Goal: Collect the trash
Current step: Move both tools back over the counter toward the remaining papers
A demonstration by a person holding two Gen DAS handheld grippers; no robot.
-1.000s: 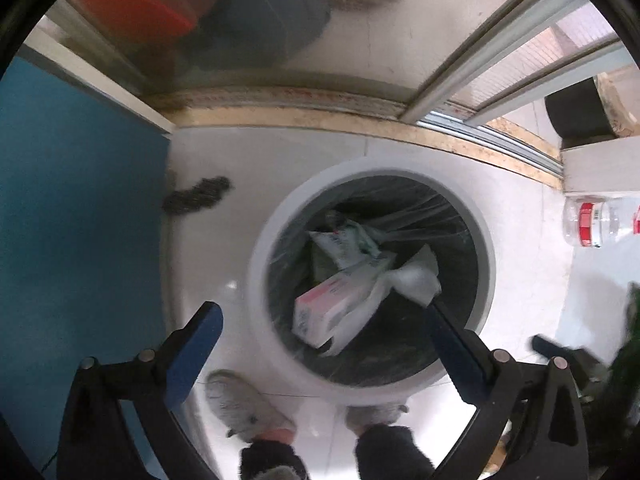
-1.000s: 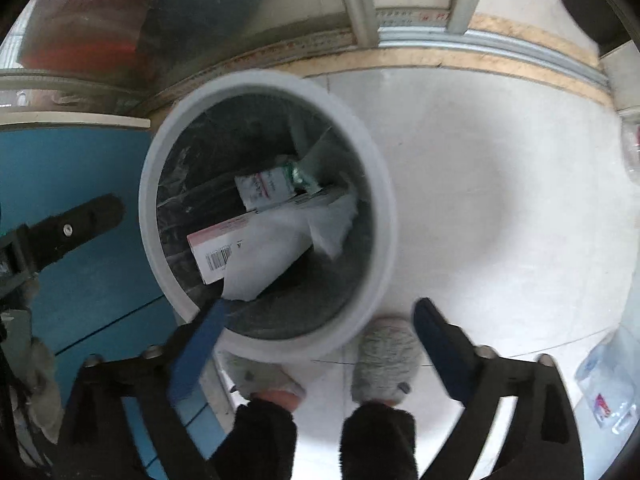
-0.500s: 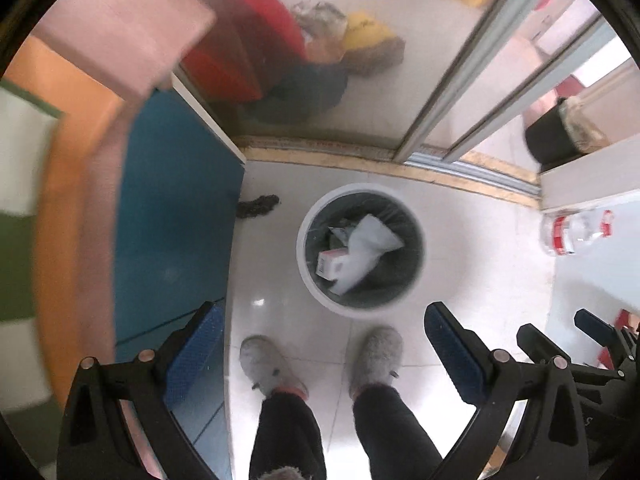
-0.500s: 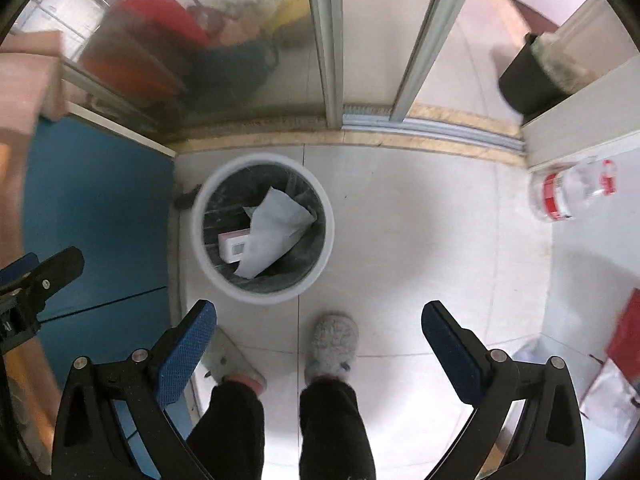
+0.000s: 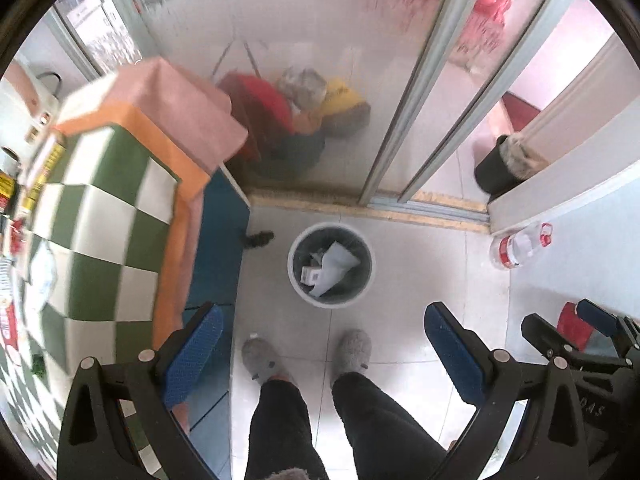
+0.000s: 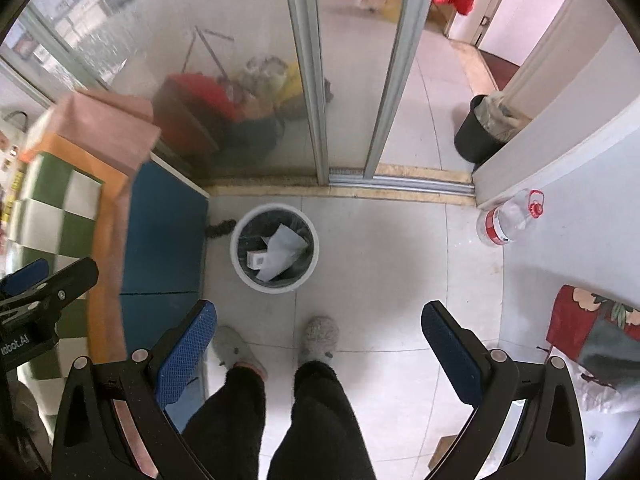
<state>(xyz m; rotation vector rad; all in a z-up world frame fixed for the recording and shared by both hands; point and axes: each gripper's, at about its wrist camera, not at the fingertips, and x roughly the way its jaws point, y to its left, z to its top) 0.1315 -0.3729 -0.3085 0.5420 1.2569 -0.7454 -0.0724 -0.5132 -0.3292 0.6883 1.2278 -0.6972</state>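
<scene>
A round white trash bin point(image 5: 297, 292) with a dark liner stands on the tiled floor far below both grippers; it also shows in the right wrist view point(image 6: 240, 272). Inside lie a white crumpled paper point(image 5: 334, 266) and a small white box point(image 5: 309, 275); both show in the right wrist view too, paper point(image 6: 282, 254) and box point(image 6: 256, 259). My left gripper point(image 5: 322, 354) is open and empty, high above the floor. My right gripper point(image 6: 320, 354) is open and empty at about the same height.
A table with a green-and-white checkered cloth point(image 5: 92, 240) holds several items at the left. A blue cabinet side point(image 6: 164, 232) stands beside the bin. Sliding glass doors point(image 6: 316, 80), a clear water jug point(image 5: 520, 246), a black bin point(image 6: 478, 132) and the person's legs point(image 6: 312, 400) are in view.
Both grippers have risen far above the bin, which now looks small. The tabletop with the checkered cloth has come into view at the left. Both stay open and empty.
</scene>
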